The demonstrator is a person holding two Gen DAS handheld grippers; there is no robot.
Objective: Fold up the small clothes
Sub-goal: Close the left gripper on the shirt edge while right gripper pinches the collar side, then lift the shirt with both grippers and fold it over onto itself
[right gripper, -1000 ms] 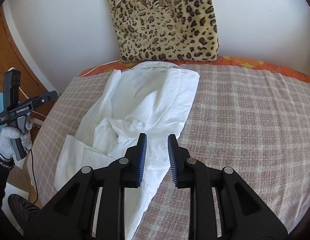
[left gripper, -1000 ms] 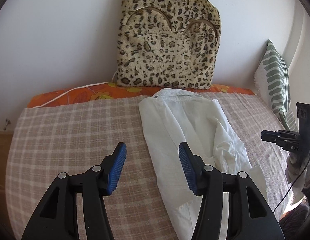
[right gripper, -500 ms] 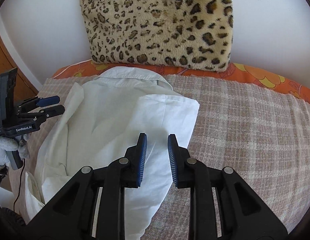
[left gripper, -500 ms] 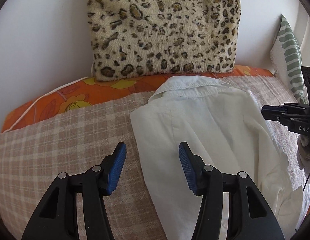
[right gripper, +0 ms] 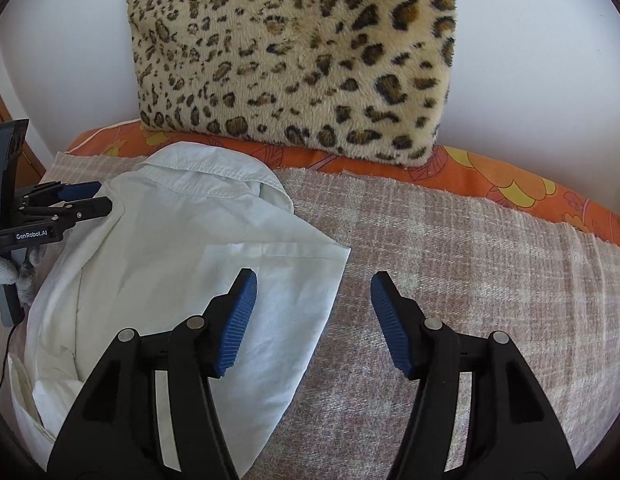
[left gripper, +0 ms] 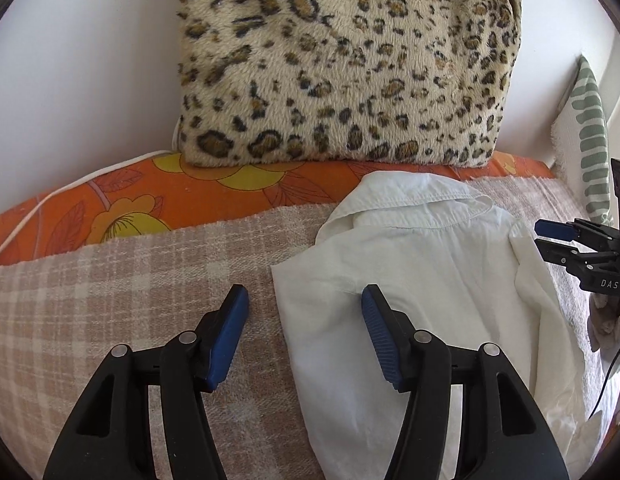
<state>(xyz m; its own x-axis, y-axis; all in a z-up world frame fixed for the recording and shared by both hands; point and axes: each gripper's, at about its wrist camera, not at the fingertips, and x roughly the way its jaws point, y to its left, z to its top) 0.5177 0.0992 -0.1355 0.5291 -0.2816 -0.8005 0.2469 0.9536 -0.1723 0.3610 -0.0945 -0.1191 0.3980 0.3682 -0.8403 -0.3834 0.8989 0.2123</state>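
White shirt (left gripper: 422, 288) lies collar-forward on the plaid bed cover (right gripper: 470, 264). Left tool (left gripper: 305, 300) hovers wide open, empty, straddling the shirt's left edge. Right tool (right gripper: 314, 286) hovers wide open, empty, straddling the right shoulder edge. Leopard cushion (right gripper: 294, 52) stands ahead.

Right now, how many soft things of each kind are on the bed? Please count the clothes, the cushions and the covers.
Clothes: 1, the white shirt.
Cushions: 2, the leopard-print cushion and the green-patterned pillow.
Covers: 2, the checked blanket and the orange floral sheet under it.
Total: 5.
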